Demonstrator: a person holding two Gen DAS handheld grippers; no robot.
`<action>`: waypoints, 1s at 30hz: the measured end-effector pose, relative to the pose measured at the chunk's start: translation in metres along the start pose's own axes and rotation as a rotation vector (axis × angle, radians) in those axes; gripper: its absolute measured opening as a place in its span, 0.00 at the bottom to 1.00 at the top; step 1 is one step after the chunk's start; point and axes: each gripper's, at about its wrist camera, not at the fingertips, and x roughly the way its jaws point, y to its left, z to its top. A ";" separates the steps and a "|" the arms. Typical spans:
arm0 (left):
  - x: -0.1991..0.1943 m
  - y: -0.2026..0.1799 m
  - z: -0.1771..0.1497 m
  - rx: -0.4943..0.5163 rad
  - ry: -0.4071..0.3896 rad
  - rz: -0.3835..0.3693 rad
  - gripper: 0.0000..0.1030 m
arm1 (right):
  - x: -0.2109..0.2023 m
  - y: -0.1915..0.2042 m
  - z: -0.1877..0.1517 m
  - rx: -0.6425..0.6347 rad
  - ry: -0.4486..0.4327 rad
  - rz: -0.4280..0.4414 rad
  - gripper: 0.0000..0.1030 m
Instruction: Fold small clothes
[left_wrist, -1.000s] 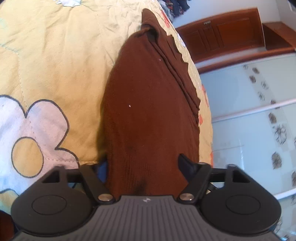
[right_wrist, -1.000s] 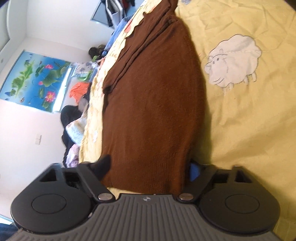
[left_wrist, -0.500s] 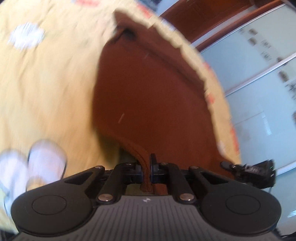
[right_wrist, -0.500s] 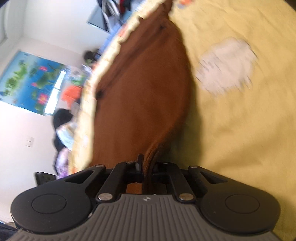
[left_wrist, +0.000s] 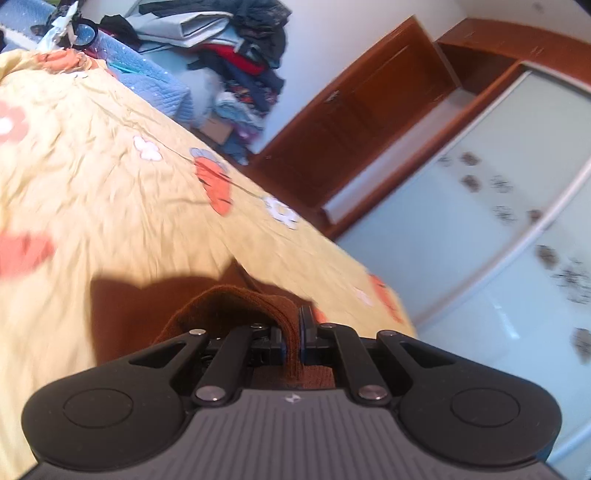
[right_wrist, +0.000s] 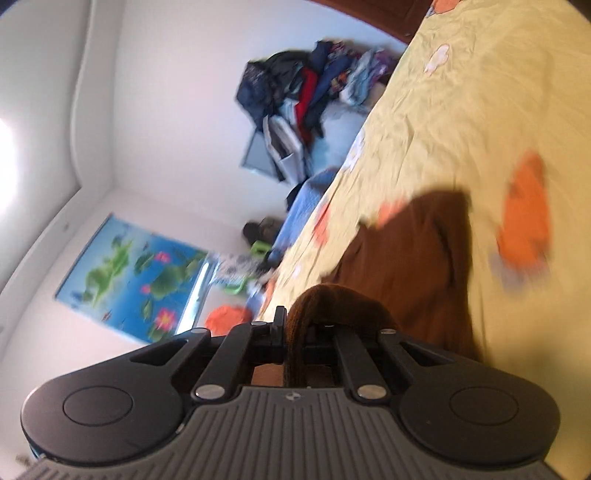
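A brown knit garment (left_wrist: 221, 306) lies on the yellow quilt (left_wrist: 110, 199). My left gripper (left_wrist: 293, 332) is shut on a fold of its edge, which bulges up over the fingers; most of the garment is hidden below the gripper. In the right wrist view the brown garment (right_wrist: 417, 266) stretches ahead over the quilt (right_wrist: 480, 103), and my right gripper (right_wrist: 293, 332) is shut on another bunched edge of it. Both views are motion-blurred.
A pile of mixed clothes (left_wrist: 236, 48) sits past the bed's far end, also in the right wrist view (right_wrist: 310, 96). A wooden wardrobe with frosted sliding doors (left_wrist: 480, 206) stands on the right. A blue blanket (left_wrist: 155, 85) lies at the far edge.
Both grippers went from open around the garment's hem to shut on it, then lifted and swung forward with it. The views now look across the bed toward the far end.
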 end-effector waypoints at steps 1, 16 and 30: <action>0.018 0.001 0.009 0.009 0.004 0.030 0.06 | 0.016 -0.004 0.012 0.007 -0.009 -0.021 0.11; 0.018 0.063 0.016 -0.177 -0.147 0.151 0.85 | 0.052 -0.023 0.023 -0.042 -0.067 -0.088 1.00; 0.126 0.026 0.021 -0.113 0.099 0.107 0.85 | 0.106 -0.028 0.044 0.148 0.014 -0.072 1.00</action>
